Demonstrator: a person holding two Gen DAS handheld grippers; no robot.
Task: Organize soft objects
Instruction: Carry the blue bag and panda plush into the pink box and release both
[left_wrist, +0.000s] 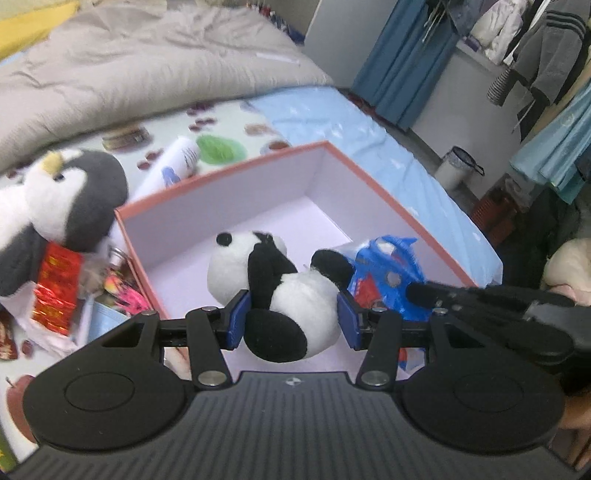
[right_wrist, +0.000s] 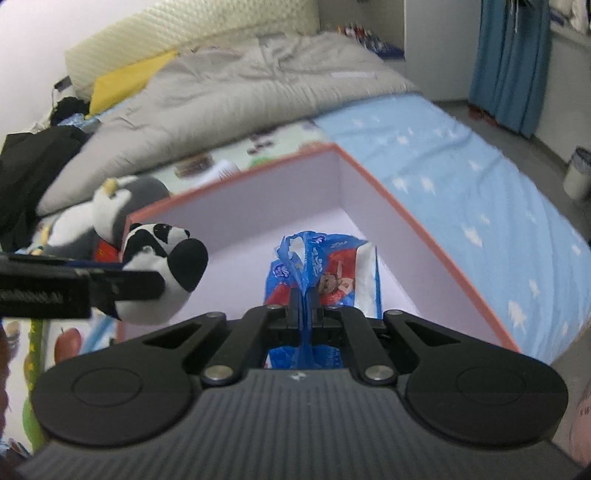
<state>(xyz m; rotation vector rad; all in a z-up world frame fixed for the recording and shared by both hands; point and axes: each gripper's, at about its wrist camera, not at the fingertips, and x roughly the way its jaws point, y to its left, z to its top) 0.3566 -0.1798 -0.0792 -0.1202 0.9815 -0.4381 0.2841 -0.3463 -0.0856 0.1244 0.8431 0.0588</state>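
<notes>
Box (left_wrist: 388, 206) sits open on blue-sheeted bed (left_wrist: 332, 114), curtains (left_wrist: 402, 62) behind.

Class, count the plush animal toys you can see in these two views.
2. The panda is held between the left gripper's fingers over the pink box; the penguin sits beside it. Others may be hidden.

Between the claw's blue pads (left_wrist: 239, 317) was a black and white panda (left_wrist: 284, 291). Beyond it the box (left_wrist: 388, 206) was pink outside, pale lilac inside. Right of it lay a blue and red bag (left_wrist: 388, 273).
</notes>
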